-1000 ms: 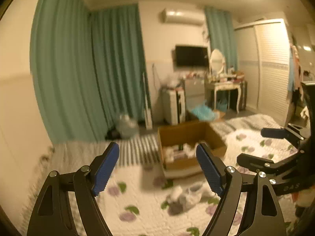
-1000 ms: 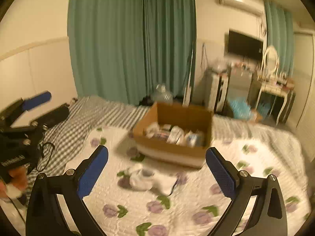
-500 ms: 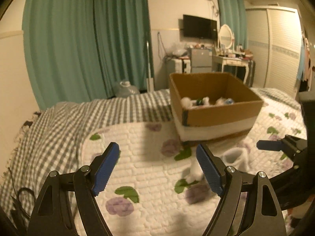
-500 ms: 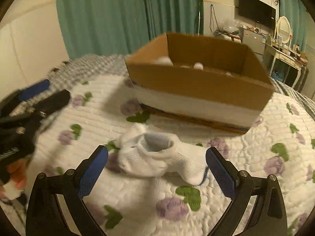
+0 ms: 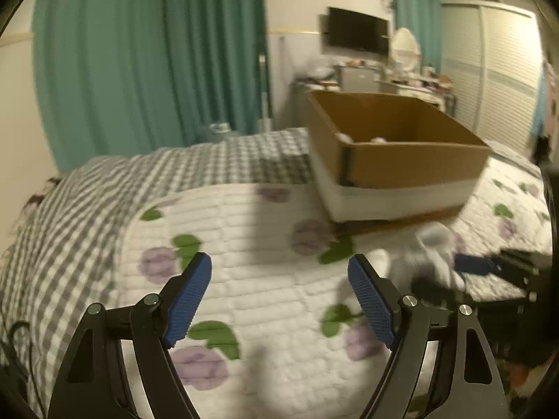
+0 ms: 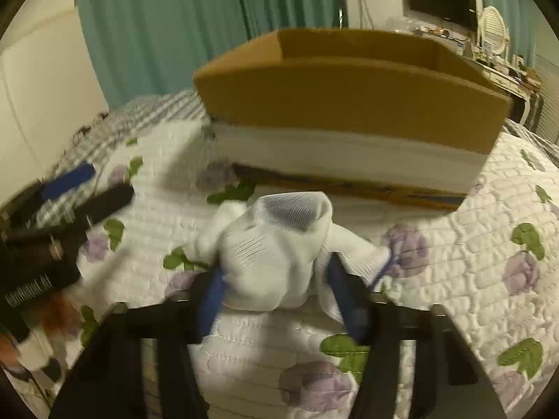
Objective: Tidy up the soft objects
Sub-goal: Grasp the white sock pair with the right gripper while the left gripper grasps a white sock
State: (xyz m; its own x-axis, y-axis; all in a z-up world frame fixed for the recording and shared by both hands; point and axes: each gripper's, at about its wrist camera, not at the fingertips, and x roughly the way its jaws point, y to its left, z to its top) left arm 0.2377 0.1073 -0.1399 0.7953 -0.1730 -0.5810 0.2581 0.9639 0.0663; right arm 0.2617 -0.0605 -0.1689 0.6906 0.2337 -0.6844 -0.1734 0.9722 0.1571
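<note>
A white sock [image 6: 276,248] lies bunched on the flowered quilt in front of an open cardboard box [image 6: 349,94]. My right gripper [image 6: 279,296] has its blue pads closed in on both sides of the sock. In the left wrist view the same sock [image 5: 433,248] sits at the right, with the right gripper [image 5: 489,269] at it. My left gripper [image 5: 279,296] is open and empty above the quilt, left of the sock. The box [image 5: 394,146] holds several pale soft items, mostly hidden by its wall.
The flowered white quilt [image 5: 244,244] lies over a grey checked blanket [image 5: 87,209] on the bed. Teal curtains [image 5: 139,63] hang behind. A TV, dressing table and wardrobe stand at the far right. The left gripper shows at the left of the right wrist view [image 6: 63,202].
Both grippers dropped low toward the bed. The right gripper moved in on the sock and closed its pads around it. The left gripper stayed open.
</note>
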